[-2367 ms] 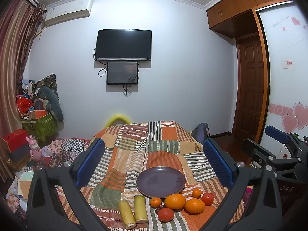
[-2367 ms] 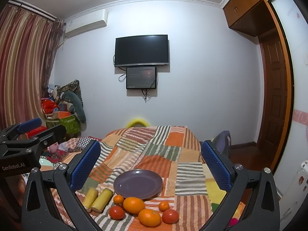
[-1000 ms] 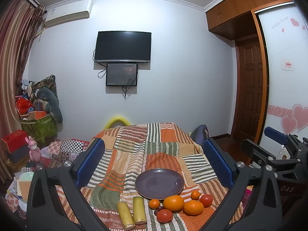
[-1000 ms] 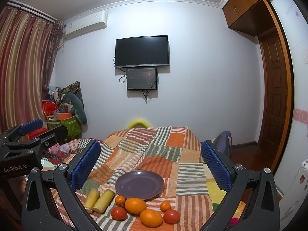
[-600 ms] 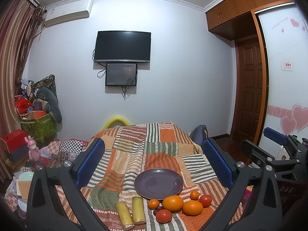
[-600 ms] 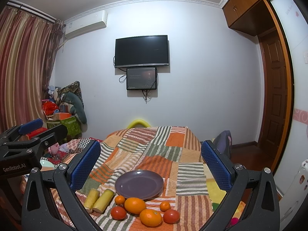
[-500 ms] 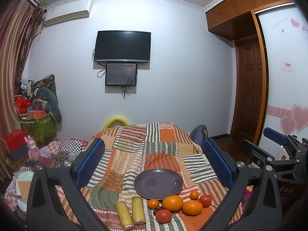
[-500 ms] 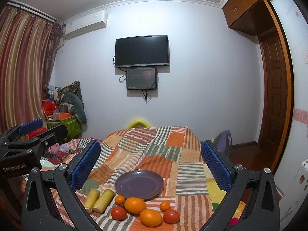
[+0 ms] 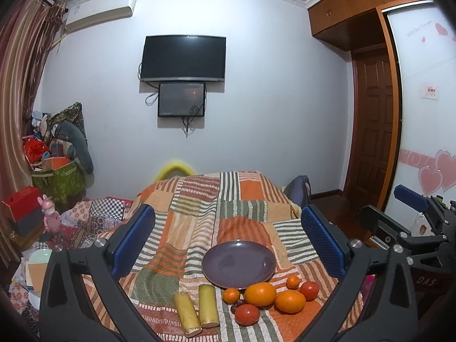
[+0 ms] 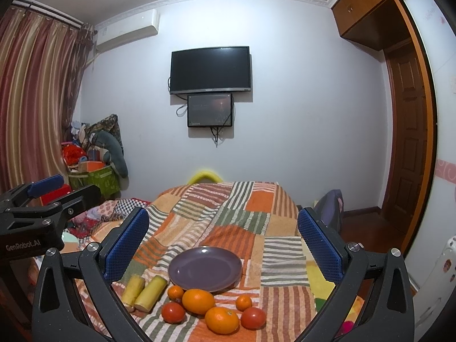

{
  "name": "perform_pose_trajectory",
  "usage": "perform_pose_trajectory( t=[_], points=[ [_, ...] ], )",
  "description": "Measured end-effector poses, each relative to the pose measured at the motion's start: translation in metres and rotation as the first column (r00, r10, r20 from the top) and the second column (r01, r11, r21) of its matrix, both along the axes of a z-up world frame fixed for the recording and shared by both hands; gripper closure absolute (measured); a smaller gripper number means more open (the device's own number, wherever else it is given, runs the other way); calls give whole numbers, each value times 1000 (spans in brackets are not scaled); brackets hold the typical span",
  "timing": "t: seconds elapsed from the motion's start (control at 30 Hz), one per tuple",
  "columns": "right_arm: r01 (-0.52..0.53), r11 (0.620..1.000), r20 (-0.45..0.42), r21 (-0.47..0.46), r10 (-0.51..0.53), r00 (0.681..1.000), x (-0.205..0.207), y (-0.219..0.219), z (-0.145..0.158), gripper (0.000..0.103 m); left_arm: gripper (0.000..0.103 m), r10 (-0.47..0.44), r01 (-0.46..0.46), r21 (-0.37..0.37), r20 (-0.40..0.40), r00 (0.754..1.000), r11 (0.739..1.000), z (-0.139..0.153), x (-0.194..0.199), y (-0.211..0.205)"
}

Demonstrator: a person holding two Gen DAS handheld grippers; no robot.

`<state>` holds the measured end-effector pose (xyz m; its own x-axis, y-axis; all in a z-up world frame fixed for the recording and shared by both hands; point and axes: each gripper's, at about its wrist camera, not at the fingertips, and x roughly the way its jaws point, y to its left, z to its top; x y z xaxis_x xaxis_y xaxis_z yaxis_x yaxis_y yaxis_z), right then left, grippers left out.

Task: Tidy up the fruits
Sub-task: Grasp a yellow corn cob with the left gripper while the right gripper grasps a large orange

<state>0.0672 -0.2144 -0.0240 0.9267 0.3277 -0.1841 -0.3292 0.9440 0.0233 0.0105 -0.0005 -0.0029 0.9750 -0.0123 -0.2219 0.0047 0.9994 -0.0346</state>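
Observation:
An empty purple plate lies on a striped patchwork blanket. In front of it lie two large oranges, small tangerines, two red tomatoes and two yellow-green cane pieces. My left gripper is open and empty, held above and short of the fruit. My right gripper is open and empty too, beside it on the right; it also shows in the left wrist view.
A TV and a smaller screen hang on the far wall. A green box heaped with clutter stands at the left by a curtain. A wooden door and wardrobe are on the right. A dark bag sits beside the blanket.
Both grippers have drifted very slightly, so the fruit sits a touch lower and leftward in view. Jaws stay open. No fruit has moved.

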Motion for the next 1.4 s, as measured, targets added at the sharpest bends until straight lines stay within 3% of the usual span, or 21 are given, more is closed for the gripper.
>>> perform_pose_trajectory(
  t=[0.17, 0.27, 0.6, 0.77, 0.83, 0.97, 1.2, 1.4],
  points=[
    [2, 1000, -63, -11, -2, 998, 18, -1, -13, 0, 0, -9, 8, -35, -46, 999, 999, -13, 15, 10],
    [0, 1000, -116, -29, -3, 993, 31, 0, -25, 0, 0, 0, -5, -43, -115, 993, 999, -22, 31, 18],
    [-14, 995, -315, -100, -18, 949, 71, -10, -70, 0, 0, 44, -54, -25, -308, 950, 998, -76, 78, 57],
    [-35, 991, -426, -127, -23, 905, 89, -17, -95, 0, 2, 28, -57, -52, -439, 898, 997, -112, 102, 84],
    [-46, 990, -457, -135, -21, 889, 92, -19, -104, 0, 19, 3, -50, -80, -505, 863, 995, -130, 113, 93],
    [-72, 988, -514, -137, -9, 858, 95, -20, -119, 1, 23, 1, -69, -92, -597, 802, 993, -162, 127, 106],
    [-141, 983, -595, -116, 45, 803, 97, -9, -139, 16, 23, -3, -66, -78, -666, 746, 995, -193, 133, 103],
    [-189, 977, -634, -97, 85, 768, 100, 2, -153, 22, 31, -21, -55, -84, -711, 702, 995, -211, 136, 101]
  ],
)
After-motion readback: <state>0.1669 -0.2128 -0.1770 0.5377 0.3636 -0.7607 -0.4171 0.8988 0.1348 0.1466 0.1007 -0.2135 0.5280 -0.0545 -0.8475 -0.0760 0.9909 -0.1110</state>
